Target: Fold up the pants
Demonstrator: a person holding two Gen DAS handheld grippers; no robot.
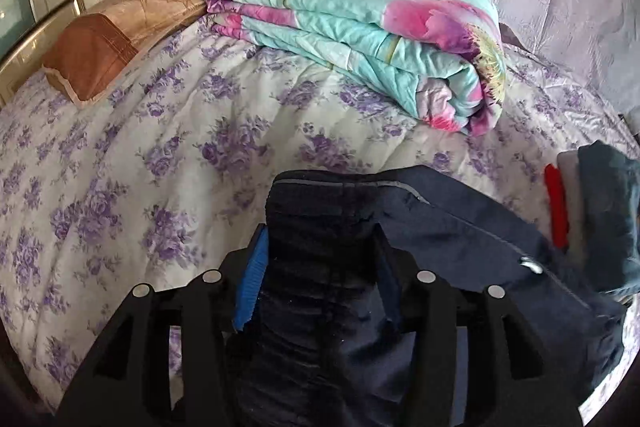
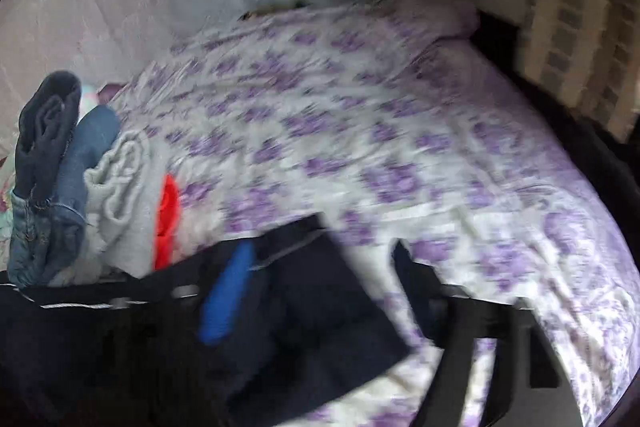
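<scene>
Navy pants (image 1: 320, 227) bunched in our left gripper (image 1: 320, 279) | right gripper (image 2: 320, 287) wide, empty | mid-fold on bed (image 1: 160, 131) | next: regrip loose edge.

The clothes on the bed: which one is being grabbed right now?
The dark navy pants, bunched between the left gripper's fingers. The red, grey and blue folded clothes sit untouched in a pile.

The right wrist view is motion-blurred throughout — the purple-flowered white bedspread (image 2: 360, 155) smears. The dark navy pants (image 1: 460, 227) hide the left gripper's right blue pad, and run off at 6 o'clock.
</scene>
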